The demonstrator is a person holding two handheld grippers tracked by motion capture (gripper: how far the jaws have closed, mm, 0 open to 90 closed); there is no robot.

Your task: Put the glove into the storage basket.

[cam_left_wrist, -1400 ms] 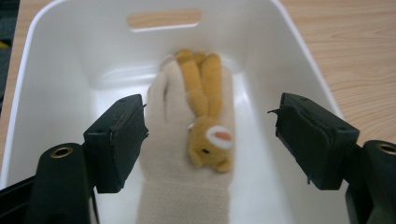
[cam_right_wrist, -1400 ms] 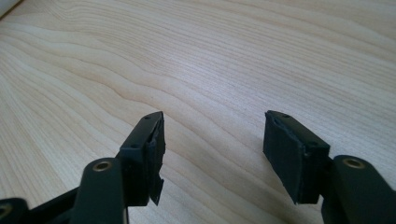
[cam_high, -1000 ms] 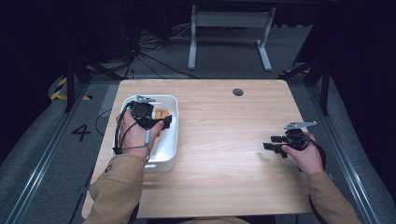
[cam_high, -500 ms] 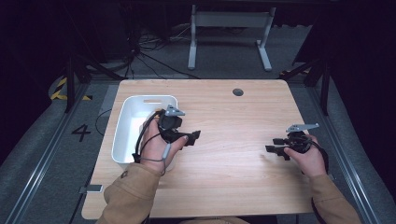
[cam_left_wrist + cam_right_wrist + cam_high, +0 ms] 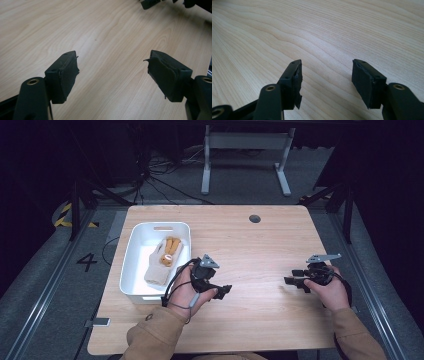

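Observation:
A cream and orange glove (image 5: 163, 258) lies in the white bin (image 5: 131, 270) at the table's left. Just right of the bin, low over the wood, my left gripper (image 5: 223, 291) points right and is open, with nothing between its jaws. In its own view the left gripper (image 5: 111, 68) has only bare wood between the pads. My right gripper (image 5: 292, 281) rests near the table's right side and points left, open and with nothing in it. In its own view the right gripper (image 5: 325, 75) has wood grain between the pads.
The wooden table (image 5: 250, 250) has a round cable hole (image 5: 254, 218) near its far edge. The right gripper's jaw tips (image 5: 150, 3) peek in at the top of the left gripper view. A dark floor with cables and a desk frame lies beyond the table.
My left hand has left the bin and moved right and down to the table's middle left. The glove now lies uncovered in the bin. The right hand has stayed put.

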